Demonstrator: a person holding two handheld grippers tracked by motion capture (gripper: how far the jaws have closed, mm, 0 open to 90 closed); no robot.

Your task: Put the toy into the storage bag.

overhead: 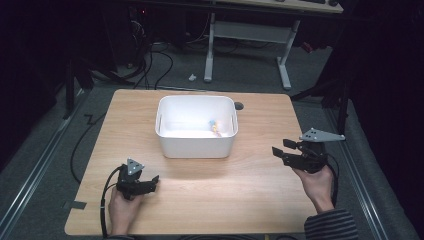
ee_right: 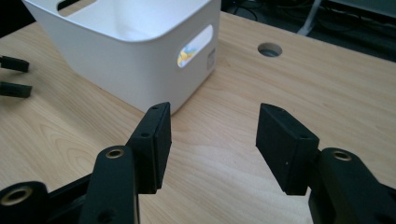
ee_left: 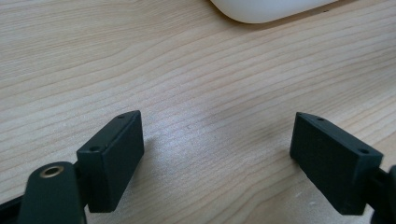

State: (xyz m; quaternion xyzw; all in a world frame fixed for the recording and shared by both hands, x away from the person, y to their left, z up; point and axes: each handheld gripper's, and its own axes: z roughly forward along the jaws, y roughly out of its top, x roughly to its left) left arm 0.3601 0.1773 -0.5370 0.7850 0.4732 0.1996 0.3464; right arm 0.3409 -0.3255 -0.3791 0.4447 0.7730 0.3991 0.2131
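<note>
Here, both matte black tools, left [overhead: 156, 178] and right [overhead: 276, 149], gape empty beside the smooth, round-cornered white plastic bin [overhead: 196, 143].

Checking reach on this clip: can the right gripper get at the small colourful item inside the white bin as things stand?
Probably yes. The right gripper stands open and empty beside the white bin, whose top is uncovered. The colourful item lies on that side, but the wall means going in from above.

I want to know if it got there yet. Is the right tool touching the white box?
Apart. In the right gripper view, bare wooden table shows between the right tool and the white box; its jaws stand open, holding nothing.
</note>
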